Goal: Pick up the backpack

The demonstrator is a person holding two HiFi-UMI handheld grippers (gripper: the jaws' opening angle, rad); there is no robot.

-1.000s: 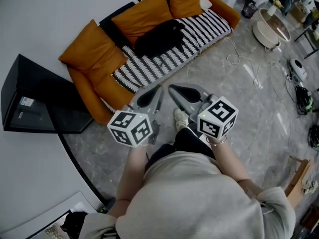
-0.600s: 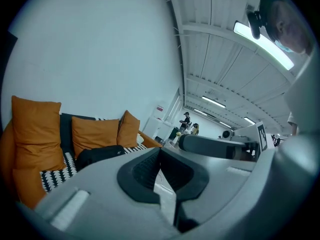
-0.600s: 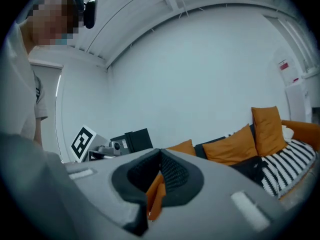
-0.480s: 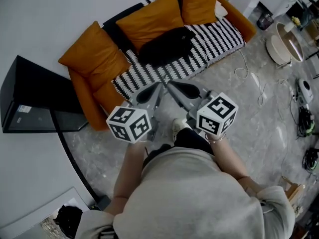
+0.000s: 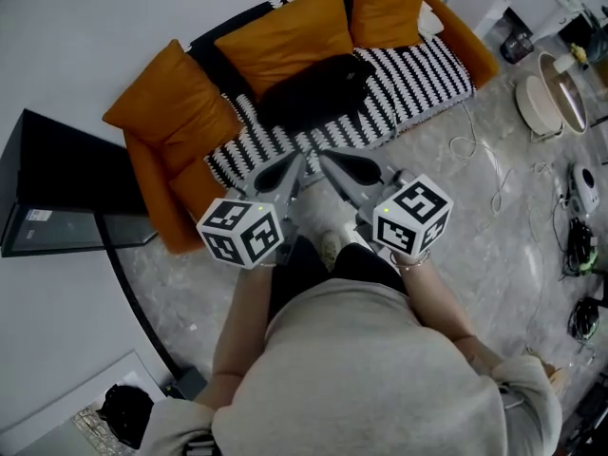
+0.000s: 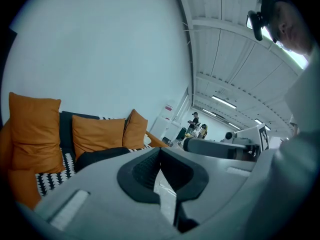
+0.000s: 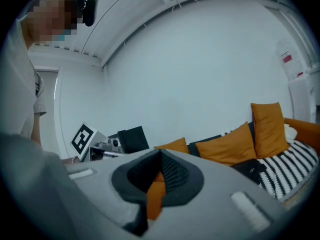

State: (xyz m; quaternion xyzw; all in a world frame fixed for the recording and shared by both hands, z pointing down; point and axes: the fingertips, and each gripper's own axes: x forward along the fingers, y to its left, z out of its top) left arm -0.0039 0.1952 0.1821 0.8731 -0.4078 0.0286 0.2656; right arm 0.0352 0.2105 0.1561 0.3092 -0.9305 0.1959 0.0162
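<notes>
**Both claws closed and empty; backpack waits on the sofa**

You hold both claws out in front of you above the grey marble floor (image 5: 475, 245), pointing toward 12 o'clock in the head view. Your left claw (image 5: 290, 167) is closed, its tips meeting with nothing between them. Your right claw (image 5: 334, 164) is closed the same way and is just as empty. The two sit just beside each other, their tips angled inward, and neither touches anything.

The backpack (image 5: 318, 88) is black and lies on the black-and-white striped seat of the sofa (image 5: 427, 65). It is at 12 o'clock from the claws and clearly apart from them. Orange cushions (image 5: 285, 46) lean behind it at 11 and 1 o'clock, and another slumps at the sofa's end, at 9 o'clock from the bag. Its straps are too dark to make out.

A black box (image 5: 57, 193), possibly a cabinet, stands by the wall at 9 o'clock from your hands. A white cable (image 5: 475, 145) curls on the floor at 2 o'clock.
</notes>
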